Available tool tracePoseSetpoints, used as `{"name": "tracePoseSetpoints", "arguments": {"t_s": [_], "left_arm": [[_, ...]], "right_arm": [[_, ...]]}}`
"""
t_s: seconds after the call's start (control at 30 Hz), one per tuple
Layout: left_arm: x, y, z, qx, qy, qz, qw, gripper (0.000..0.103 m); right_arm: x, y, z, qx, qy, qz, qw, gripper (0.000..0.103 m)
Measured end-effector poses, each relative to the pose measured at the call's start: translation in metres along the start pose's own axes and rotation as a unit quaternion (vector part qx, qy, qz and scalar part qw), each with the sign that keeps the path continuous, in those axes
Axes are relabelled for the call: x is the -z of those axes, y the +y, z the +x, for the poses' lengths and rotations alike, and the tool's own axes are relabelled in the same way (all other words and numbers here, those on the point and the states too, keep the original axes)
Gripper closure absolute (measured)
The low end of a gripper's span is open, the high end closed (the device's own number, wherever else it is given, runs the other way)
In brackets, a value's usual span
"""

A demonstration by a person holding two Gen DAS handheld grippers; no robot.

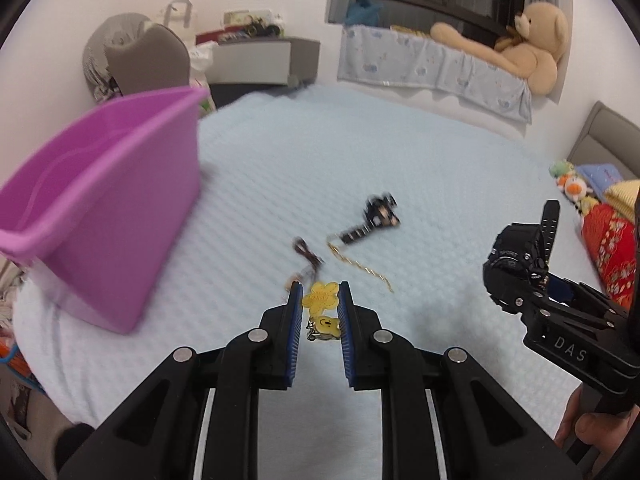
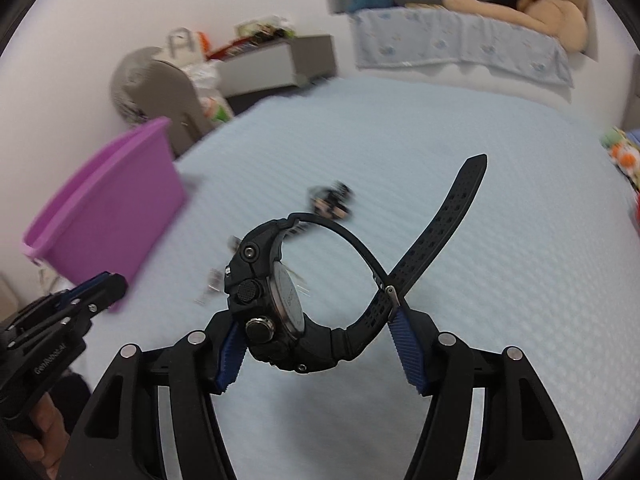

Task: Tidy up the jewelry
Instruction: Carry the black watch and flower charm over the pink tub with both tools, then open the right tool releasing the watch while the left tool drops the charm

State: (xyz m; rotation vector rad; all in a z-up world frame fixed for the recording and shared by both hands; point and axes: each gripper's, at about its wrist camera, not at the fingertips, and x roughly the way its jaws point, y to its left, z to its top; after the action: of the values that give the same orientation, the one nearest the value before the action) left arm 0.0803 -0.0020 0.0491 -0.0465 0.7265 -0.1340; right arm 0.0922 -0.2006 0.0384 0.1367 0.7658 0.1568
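Note:
My left gripper is shut on a yellow flower-shaped charm with a small yellow smiley pendant hanging below it, just above the pale blue bed cover. My right gripper is shut on a black sport watch, held on edge above the bed with its strap sticking up; it also shows in the left wrist view. On the bed lie a gold chain, a dark beaded piece and a thin dark cord. A purple bin stands at the left.
The bed cover stretches wide ahead. A grey nightstand and a chair stand beyond the bin. A teddy bear lies on the window ledge. Soft toys and a red cushion sit at the right edge.

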Motion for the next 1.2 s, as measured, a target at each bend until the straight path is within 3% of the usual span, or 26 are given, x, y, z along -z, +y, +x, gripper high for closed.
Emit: {"name": "tracePoseSetpoints", "arguments": {"t_s": [0.37, 0.6, 0.83, 1.0, 1.2], "left_arm": [[-0.068, 0.128, -0.048, -0.059, -0.033, -0.043, 0.9968, 0.085], [-0.097, 0.211, -0.035, -0.099, -0.008, -0.084, 0.9914, 0.085], [-0.117, 0.272, -0.002, -0.128, 0.032, -0.125, 0.9834, 0.085], [-0.126, 0.297, 0.027, -0.136, 0.072, -0.151, 0.9765, 0.085], [-0.128, 0.308, 0.046, -0.147, 0.105, -0.159, 0.9707, 0.085]], "right_arm": [[-0.086, 0.143, 0.021, -0.138, -0.015, -0.060, 0.988, 0.041], [-0.136, 0.238, 0.061, -0.195, 0.002, -0.115, 0.974, 0.041], [-0.174, 0.310, 0.121, -0.206, 0.048, -0.164, 0.964, 0.041], [-0.185, 0.340, 0.171, -0.189, 0.108, -0.178, 0.960, 0.041], [-0.187, 0.350, 0.209, -0.157, 0.154, -0.179, 0.959, 0.041]]}}
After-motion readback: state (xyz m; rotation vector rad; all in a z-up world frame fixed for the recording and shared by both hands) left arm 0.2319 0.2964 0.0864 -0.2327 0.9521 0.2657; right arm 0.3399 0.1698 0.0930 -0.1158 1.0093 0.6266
